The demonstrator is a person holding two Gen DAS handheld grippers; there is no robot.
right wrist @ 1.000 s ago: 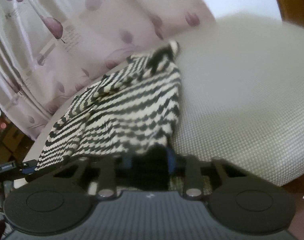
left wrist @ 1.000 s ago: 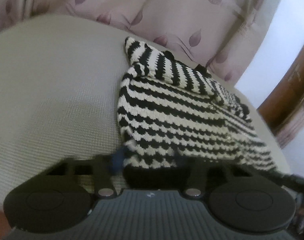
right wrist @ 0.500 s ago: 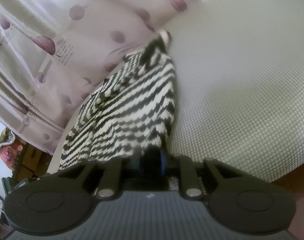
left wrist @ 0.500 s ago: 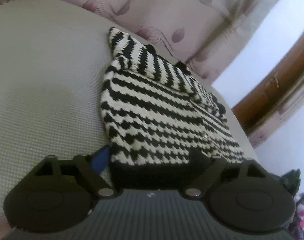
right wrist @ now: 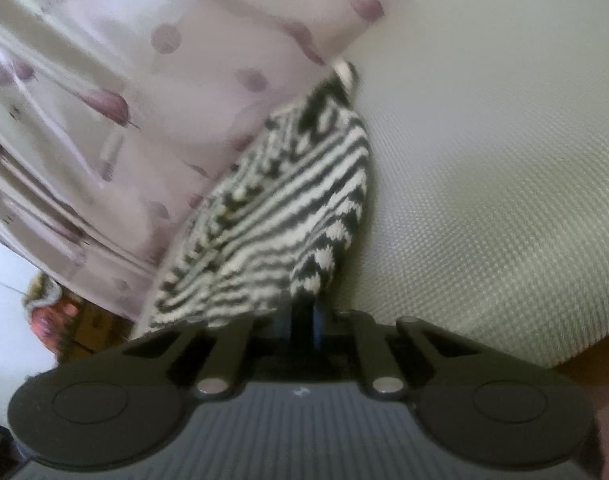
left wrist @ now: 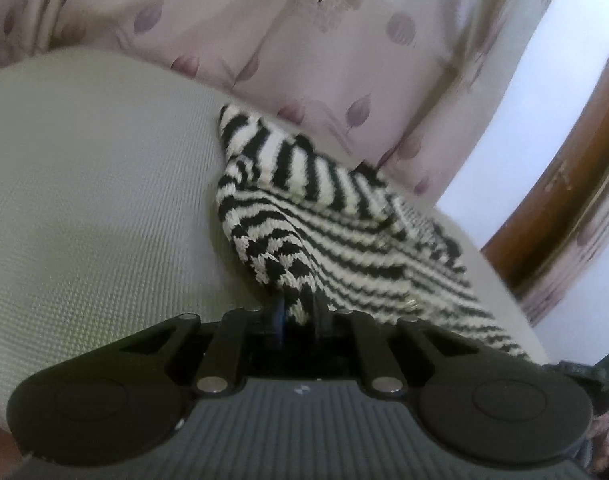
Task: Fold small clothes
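A small black-and-white striped knit garment (left wrist: 336, 224) lies on a pale woven table surface (left wrist: 96, 208), with its near hem lifted. My left gripper (left wrist: 298, 312) is shut on the garment's near left corner, which bunches between the fingers. In the right wrist view the same garment (right wrist: 288, 208) stretches away from me, and my right gripper (right wrist: 302, 320) is shut on its near right corner. The far sleeve end (left wrist: 240, 128) rests near the table's back edge.
A pink curtain with purple leaf prints (left wrist: 304, 40) hangs right behind the table. A brown wooden frame (left wrist: 564, 200) stands at the right. The pale surface (right wrist: 484, 160) extends to the right of the garment; its front edge curves off near me.
Both grippers have closed on the near hem corners and lifted them. The left jaws were apart half a second ago and now pinch the cloth, which bunches up.
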